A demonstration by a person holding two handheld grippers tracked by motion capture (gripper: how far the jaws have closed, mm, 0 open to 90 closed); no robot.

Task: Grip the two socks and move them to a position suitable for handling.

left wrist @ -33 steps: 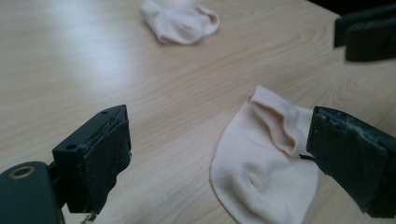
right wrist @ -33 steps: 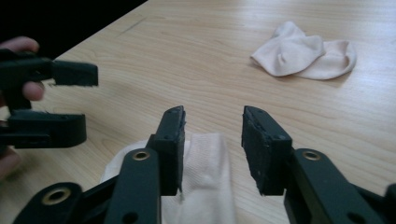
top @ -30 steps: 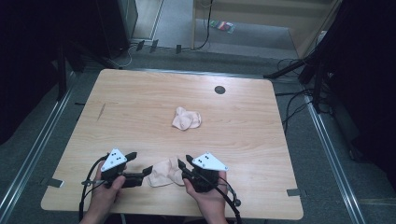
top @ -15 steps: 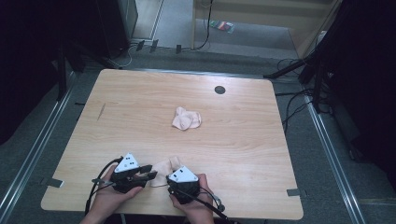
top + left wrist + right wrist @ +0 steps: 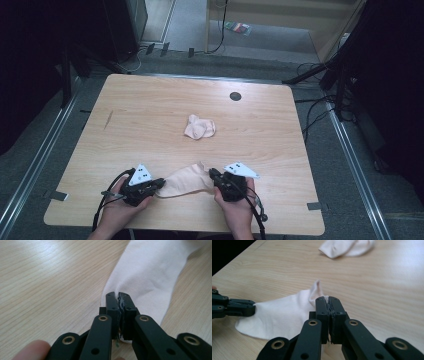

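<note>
A pale pink sock (image 5: 185,181) lies stretched flat on the wooden table (image 5: 150,115) near its front edge, held at both ends. My left gripper (image 5: 159,183) is shut on its left end; in the left gripper view the jaws pinch the fabric (image 5: 145,277) at the gripper tip (image 5: 119,296). My right gripper (image 5: 214,175) is shut on the sock's right end, where a bit of cloth (image 5: 317,288) sticks up past the tip (image 5: 329,301). The left gripper (image 5: 249,308) also shows at the left of the right gripper view.
A second pale sock (image 5: 200,126) lies crumpled at the table's middle, seen again (image 5: 347,247) far off in the right gripper view. A dark round cable hole (image 5: 235,96) sits near the back edge. Cables and dark stands surround the table on the floor.
The two grippers have moved apart from each other, pulling the bunched sock out flat between them. The crumpled sock at the middle has not moved.
</note>
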